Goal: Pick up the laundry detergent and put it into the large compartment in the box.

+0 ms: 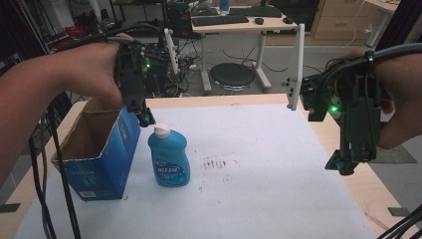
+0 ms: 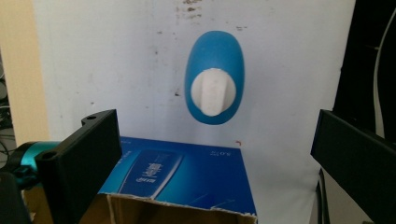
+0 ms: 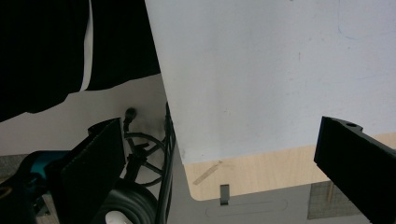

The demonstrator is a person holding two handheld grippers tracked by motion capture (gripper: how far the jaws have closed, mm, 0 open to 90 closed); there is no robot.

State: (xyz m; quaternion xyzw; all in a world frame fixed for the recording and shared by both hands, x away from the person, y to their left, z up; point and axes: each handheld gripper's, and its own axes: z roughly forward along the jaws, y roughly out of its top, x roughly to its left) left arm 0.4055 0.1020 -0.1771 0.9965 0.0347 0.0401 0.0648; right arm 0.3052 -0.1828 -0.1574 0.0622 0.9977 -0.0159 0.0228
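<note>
The left gripper (image 1: 146, 118) hangs with its black jaws spread wide and nothing between them, just above the white cap of the blue plastic detergent bottle (image 1: 169, 157), which stands upright on the white table sheet (image 1: 259, 174). Just beside the bottle's left side sits the open blue cardboard box (image 1: 102, 149). The right gripper (image 1: 343, 164), jaws likewise wide apart and empty, hovers over the table's right edge, well apart from the bottle.

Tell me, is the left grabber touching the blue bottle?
Apart. In the left gripper view, the left gripper has its jaws spread wide, and the blue bottle stands on the white mat below, with bare mat showing between it and both jaws.
</note>
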